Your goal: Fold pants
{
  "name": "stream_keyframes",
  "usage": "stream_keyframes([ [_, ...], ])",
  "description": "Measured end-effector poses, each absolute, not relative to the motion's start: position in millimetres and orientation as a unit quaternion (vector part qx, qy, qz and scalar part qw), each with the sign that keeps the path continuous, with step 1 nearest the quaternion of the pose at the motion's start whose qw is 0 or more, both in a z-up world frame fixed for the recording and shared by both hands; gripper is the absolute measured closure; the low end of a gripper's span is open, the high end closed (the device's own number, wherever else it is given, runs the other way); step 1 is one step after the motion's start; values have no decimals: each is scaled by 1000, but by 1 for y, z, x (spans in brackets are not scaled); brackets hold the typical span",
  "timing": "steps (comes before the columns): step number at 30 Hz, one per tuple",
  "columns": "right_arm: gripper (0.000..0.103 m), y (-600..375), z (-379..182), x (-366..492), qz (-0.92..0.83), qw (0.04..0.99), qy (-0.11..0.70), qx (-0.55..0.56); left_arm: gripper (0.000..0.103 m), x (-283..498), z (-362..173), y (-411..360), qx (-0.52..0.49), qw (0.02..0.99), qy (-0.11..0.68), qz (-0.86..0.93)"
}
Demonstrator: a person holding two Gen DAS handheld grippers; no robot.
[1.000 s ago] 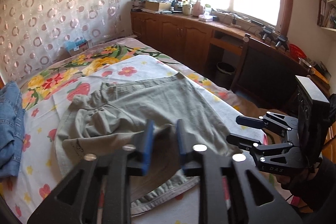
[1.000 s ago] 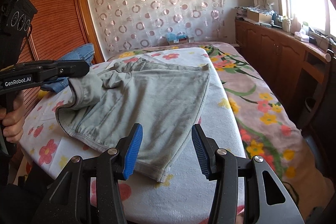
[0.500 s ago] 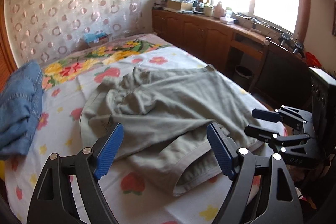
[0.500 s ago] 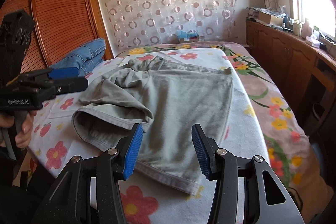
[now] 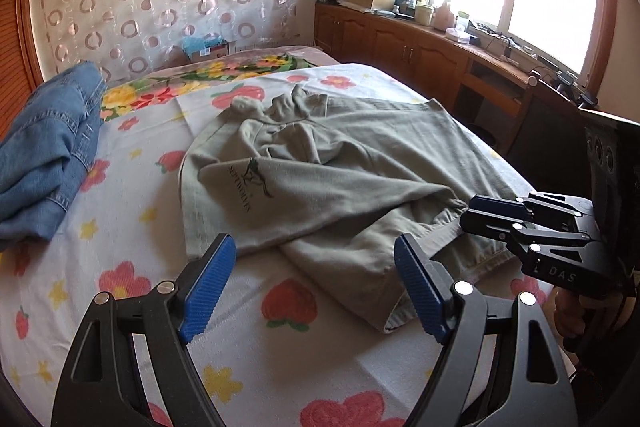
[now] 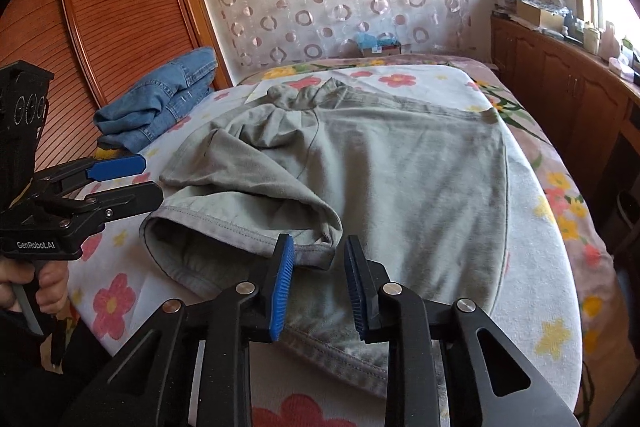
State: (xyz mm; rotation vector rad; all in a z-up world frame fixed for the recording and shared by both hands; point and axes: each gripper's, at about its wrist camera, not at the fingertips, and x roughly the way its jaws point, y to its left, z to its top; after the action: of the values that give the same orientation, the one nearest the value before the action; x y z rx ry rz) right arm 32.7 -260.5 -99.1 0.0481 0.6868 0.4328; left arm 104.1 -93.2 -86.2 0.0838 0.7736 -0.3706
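Grey-green pants (image 5: 340, 163) lie spread on the flowered bed sheet (image 5: 120, 267), one leg thrown loosely across the other with its hem mouth gaping toward me. My left gripper (image 5: 312, 259) hovers open and wide over the near hem, touching nothing; in the right wrist view the left gripper (image 6: 136, 179) hangs at the bed's left edge. My right gripper (image 6: 318, 259) is low over the pants (image 6: 400, 167), its jaws closing. The folded hem corner lies between the pads, which do not press on it. From the left wrist view the right gripper (image 5: 476, 213) sits at that bunched hem.
Folded blue jeans (image 5: 48, 155) rest at the bed's far left, near a wooden wardrobe (image 6: 100, 7). A small box (image 5: 206, 47) sits at the head of the bed. Wooden cabinets (image 5: 400, 43) with clutter run under the window on the right.
The left gripper opened wide and let the pant leg drop onto the bed, then sank lower. The right gripper's jaws narrowed and moved in over the hem corner.
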Motion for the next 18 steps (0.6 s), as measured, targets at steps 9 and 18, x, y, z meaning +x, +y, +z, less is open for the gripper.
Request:
stream_keyframes([
  [9, 77, -258, -96, 43, 209, 913, 350, 21, 21, 105, -99, -90, 37, 905, 386, -177],
  [18, 96, -261, -75, 17, 228, 924, 306, 16, 21, 99, -93, -88, 34, 910, 375, -175],
])
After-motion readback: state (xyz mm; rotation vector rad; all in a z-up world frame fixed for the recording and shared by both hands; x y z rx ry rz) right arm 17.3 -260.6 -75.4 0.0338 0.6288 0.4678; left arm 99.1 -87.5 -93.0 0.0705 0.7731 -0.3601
